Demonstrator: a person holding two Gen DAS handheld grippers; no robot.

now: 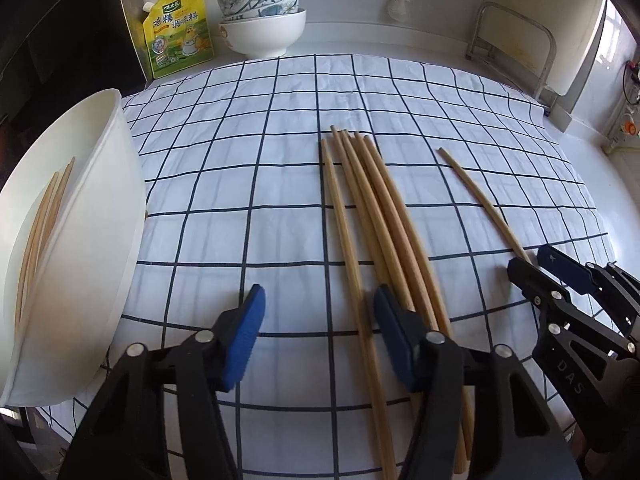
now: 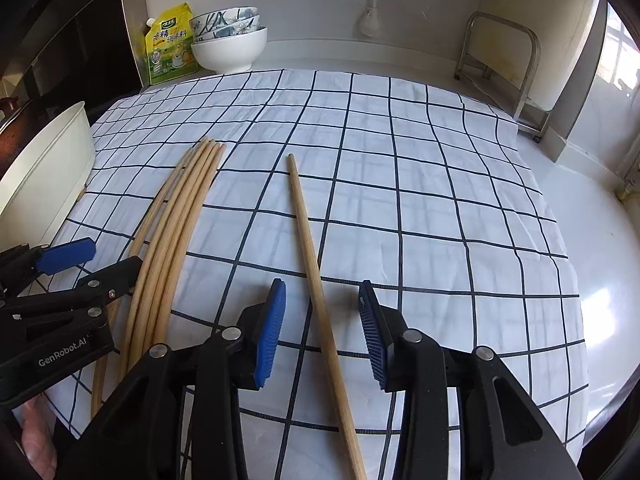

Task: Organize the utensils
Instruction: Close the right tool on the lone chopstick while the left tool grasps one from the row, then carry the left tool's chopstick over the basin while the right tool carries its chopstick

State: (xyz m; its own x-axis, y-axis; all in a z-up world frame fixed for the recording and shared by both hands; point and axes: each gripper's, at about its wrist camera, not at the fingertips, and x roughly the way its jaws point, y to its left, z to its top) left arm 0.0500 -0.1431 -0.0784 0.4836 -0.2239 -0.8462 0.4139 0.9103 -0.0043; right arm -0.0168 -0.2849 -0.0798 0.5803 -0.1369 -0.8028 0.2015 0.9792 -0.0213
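Note:
Several wooden chopsticks (image 1: 372, 216) lie bunched on the checked cloth (image 1: 248, 168); the bunch also shows in the right wrist view (image 2: 176, 216). A single chopstick (image 2: 316, 280) lies apart to their right and shows in the left wrist view (image 1: 480, 200). My right gripper (image 2: 322, 332) is open and straddles the single chopstick without gripping it. My left gripper (image 1: 320, 336) is open, its right finger resting by the bunch. A white container (image 1: 76, 240) at left holds a few chopsticks (image 1: 40, 236).
A yellow pouch (image 1: 178, 28) and stacked bowls (image 1: 262, 20) stand at the back left. A metal rack (image 1: 516, 44) is at the back right. The cloth (image 2: 400, 184) lies on a white counter (image 2: 624, 248). A dark appliance is at far left.

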